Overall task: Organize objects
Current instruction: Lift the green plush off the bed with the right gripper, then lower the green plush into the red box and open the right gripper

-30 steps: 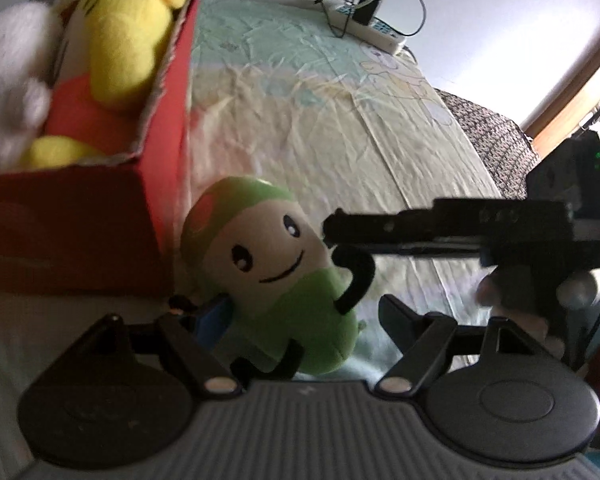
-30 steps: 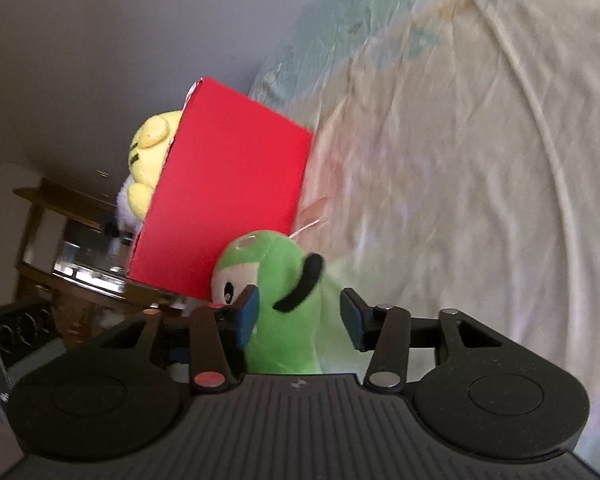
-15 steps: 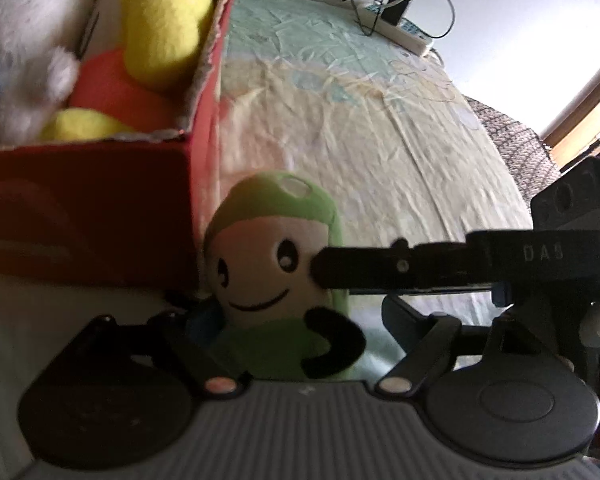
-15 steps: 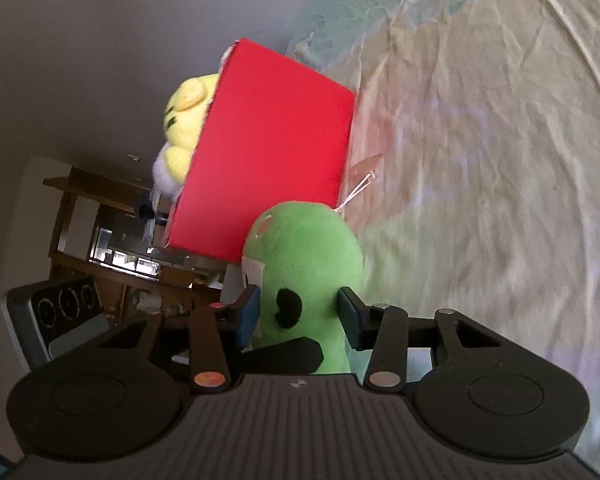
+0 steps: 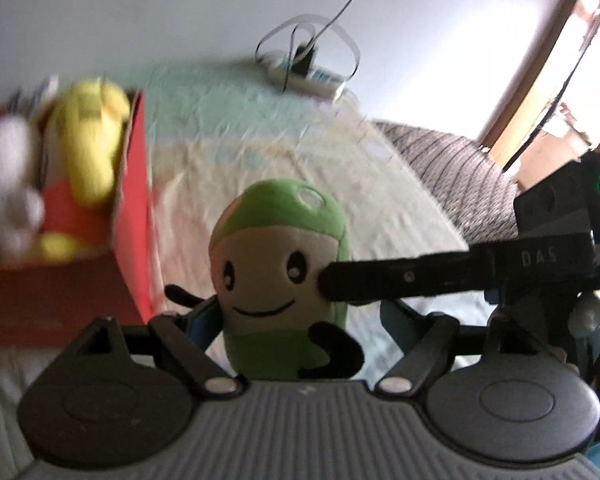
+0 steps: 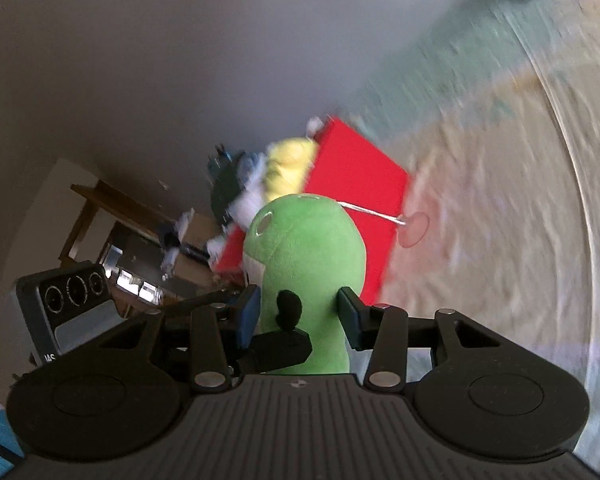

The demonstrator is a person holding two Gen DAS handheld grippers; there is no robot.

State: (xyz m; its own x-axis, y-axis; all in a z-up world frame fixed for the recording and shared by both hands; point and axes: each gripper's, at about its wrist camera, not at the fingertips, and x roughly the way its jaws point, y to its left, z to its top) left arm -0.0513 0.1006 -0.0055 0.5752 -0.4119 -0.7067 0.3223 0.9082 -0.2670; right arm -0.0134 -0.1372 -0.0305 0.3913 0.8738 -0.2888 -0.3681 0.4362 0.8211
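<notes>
— So, what are we looking at first?

— We are looking across the wrinkled bed sheet (image 5: pixel 300 152), which is taking up most of both views. The red box (image 5: pixel 136 240) is sitting on it at the left, and the yellow plush (image 5: pixel 92 140) and white plush (image 5: pixel 12 168) are lying inside it.

— And where are we seeing the green plush toy (image 5: pixel 276 264)?

— It is standing upright just in front of the box's near corner, facing the left wrist camera. We cannot tell whether its base is touching the sheet.

— Which gripper is holding it?

— The right gripper (image 6: pixel 298 312) is clamping it, with both pads pressing into its sides. The left gripper (image 5: pixel 300 316) is staying spread around it, and its right finger is standing clear of the toy.

— Anything smaller?

— A clear suction cup (image 6: pixel 414 230) is dangling on a string from the toy's head.
</notes>
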